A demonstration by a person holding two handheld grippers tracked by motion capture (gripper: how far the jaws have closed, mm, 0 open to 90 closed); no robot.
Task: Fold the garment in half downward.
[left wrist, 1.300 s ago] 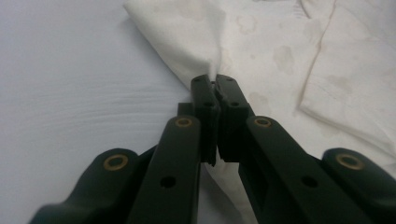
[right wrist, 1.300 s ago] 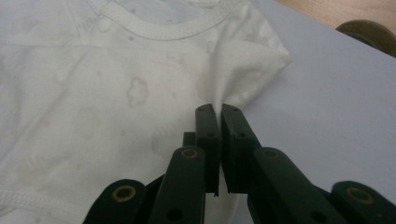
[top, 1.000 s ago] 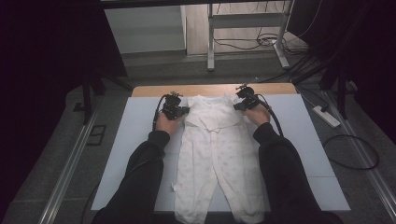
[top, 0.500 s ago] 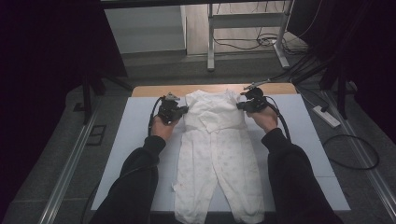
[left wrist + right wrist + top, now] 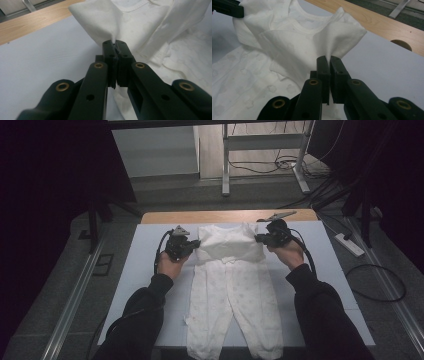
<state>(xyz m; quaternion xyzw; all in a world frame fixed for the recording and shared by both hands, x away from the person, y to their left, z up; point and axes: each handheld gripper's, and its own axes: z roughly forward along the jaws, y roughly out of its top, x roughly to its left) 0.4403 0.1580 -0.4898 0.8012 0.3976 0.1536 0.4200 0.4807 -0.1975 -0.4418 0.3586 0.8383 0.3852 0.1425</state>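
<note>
A white baby romper [image 5: 232,285] lies lengthwise on the pale sheet, legs toward me and neck toward the far edge. My left gripper [image 5: 196,244] is shut on the garment's left side by the chest, pinching a fold of white cloth [image 5: 105,22] that rises between its jaws. At the opposite side my right gripper [image 5: 258,238] is shut on the romper as well, and a peak of fabric [image 5: 342,37] stands up from its closed jaws beside the neckline [image 5: 309,28]. The upper part is lifted and bunched between the two grippers.
The pale sheet [image 5: 145,265] covers a wooden table whose far edge [image 5: 210,216] shows as a tan strip. A round hole [image 5: 399,43] sits in that wood near the right gripper. Cables and metal frame legs [image 5: 225,165] stand on the floor beyond.
Both grippers have moved away from me toward the far edge and risen slightly, drawing the romper's top part up the sheet and stretching the garment longer.
</note>
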